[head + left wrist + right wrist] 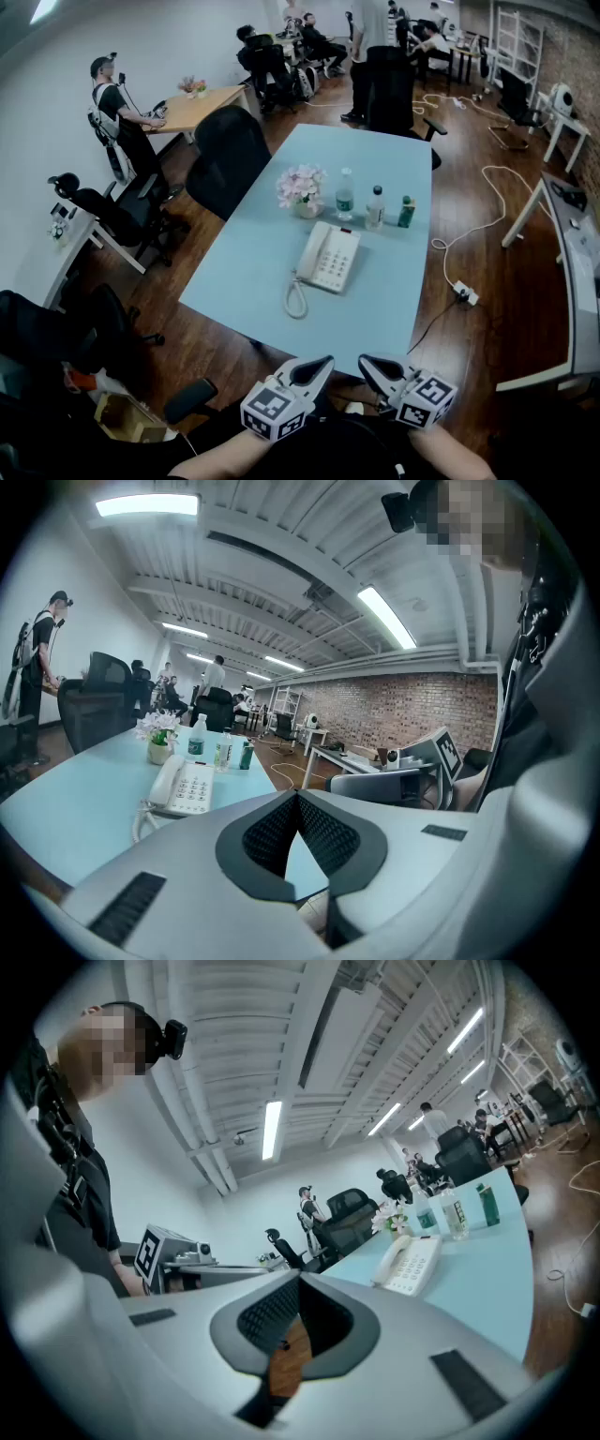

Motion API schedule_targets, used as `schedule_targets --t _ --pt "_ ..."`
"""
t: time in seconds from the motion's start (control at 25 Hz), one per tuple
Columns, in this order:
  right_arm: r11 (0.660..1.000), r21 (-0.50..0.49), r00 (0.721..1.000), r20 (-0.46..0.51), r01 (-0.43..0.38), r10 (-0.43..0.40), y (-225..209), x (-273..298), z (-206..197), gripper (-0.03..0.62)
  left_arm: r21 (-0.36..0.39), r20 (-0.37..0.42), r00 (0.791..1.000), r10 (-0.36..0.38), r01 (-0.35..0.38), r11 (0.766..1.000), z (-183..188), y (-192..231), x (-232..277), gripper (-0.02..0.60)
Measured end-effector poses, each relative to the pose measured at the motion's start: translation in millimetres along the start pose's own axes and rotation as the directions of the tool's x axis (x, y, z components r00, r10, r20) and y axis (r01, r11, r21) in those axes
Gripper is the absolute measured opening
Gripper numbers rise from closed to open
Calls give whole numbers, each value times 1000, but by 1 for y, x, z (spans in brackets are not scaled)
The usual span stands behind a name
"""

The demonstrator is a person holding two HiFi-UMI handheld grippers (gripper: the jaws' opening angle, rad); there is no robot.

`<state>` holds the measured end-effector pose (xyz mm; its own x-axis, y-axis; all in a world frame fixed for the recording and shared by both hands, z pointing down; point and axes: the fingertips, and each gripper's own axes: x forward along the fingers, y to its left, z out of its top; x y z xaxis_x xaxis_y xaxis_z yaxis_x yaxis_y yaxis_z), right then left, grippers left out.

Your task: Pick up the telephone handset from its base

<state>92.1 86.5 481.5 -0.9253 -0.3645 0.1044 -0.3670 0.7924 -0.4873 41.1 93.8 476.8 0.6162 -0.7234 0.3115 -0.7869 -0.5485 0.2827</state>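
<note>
While both hang at the bottom centre of the head view, short of the desk's near edge, the left claw (317,367) and right claw (373,366) are closed and empty. One telephone (334,261) lies mid-frame on the blue desk (398,281), its handset (308,253) in its cradle. Above it stand one flower pot (303,192), two clear bottles (345,197) (375,209) and one green can (406,213).
</note>
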Motion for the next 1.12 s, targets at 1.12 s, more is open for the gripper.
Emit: schedule_targets --t 1.12 --pt "979 20 980 -2 201 -201 -85 102 52 11 -7 -31 999 -31 31 999 71 180 71 0"
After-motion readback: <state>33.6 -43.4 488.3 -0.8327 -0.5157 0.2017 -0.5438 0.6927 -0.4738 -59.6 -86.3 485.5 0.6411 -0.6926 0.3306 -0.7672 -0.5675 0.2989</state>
